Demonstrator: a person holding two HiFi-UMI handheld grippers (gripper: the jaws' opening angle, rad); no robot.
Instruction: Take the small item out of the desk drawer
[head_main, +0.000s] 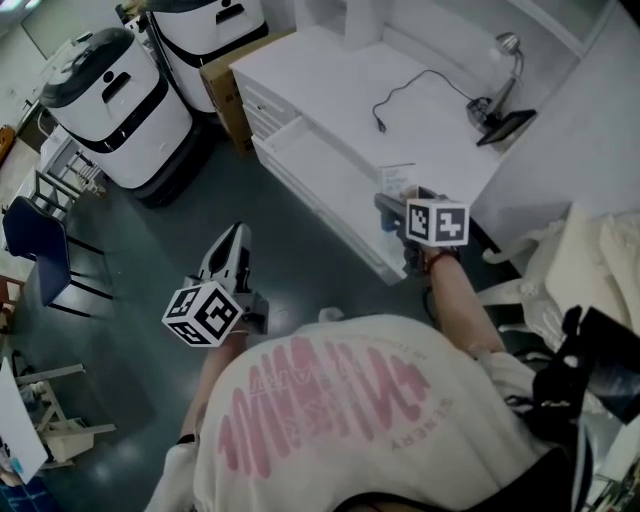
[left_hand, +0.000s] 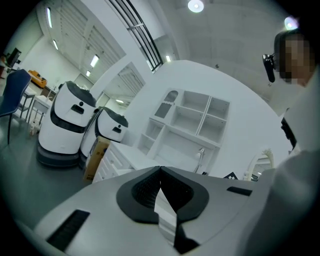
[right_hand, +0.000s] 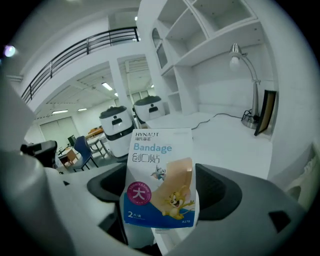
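Bandage packet between right gripper fingers

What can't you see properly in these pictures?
- bandage packet: its print is too small to read in the head view, and its back faces away in the right gripper view.
- open drawer: its near end is covered by the right gripper in the head view.
- desk front: mostly blocked by the shut left gripper in the left gripper view.

Robotics lab hall: white mobile robots, cardboard box, blue chair, white desk with shelves.
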